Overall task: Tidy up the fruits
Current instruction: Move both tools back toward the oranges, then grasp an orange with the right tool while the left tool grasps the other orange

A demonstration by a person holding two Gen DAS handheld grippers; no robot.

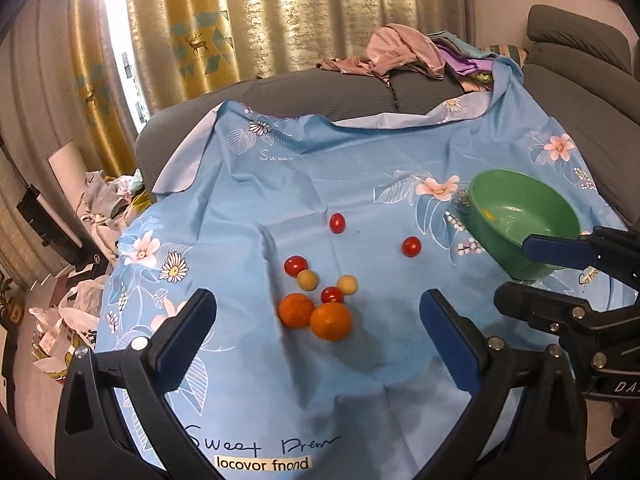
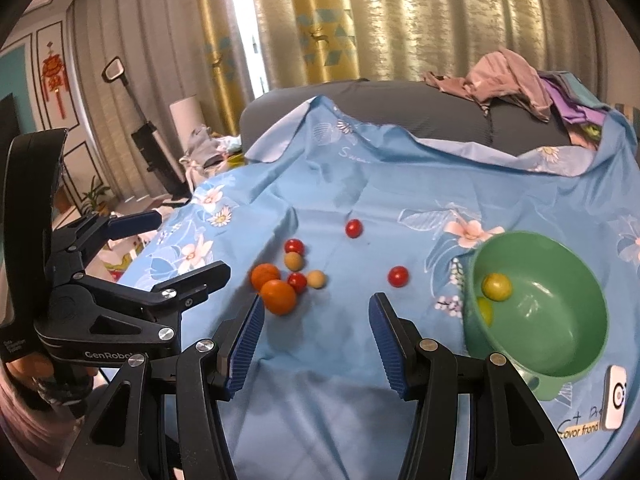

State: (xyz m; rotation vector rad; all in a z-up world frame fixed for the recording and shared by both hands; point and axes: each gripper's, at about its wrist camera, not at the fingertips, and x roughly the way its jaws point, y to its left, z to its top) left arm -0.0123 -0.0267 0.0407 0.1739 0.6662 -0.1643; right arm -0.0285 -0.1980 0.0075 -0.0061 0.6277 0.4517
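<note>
Two oranges (image 1: pixel 331 321) (image 2: pixel 279 297), several cherry tomatoes (image 1: pixel 411 246) (image 2: pixel 398 276) and two small tan fruits (image 1: pixel 347 284) (image 2: pixel 316 279) lie on a blue flowered cloth (image 1: pixel 304 184) (image 2: pixel 360 360). A green bowl (image 1: pixel 560 216) (image 2: pixel 560 344) at the right holds a yellow-green fruit (image 2: pixel 497 287). My left gripper (image 1: pixel 318 308) is open and empty, just short of the oranges. My right gripper (image 2: pixel 316 308) is open and empty, between the fruit cluster and the bowl. The right gripper also shows in the left wrist view (image 1: pixel 516 268), beside the bowl.
The cloth covers a grey sofa seat (image 1: pixel 320 92). A pile of clothes (image 1: pixel 408 52) (image 2: pixel 512 80) lies at the back right. A small white device (image 2: pixel 616 396) lies on the cloth by the bowl. Clutter and bags (image 1: pixel 72 312) are on the floor at the left.
</note>
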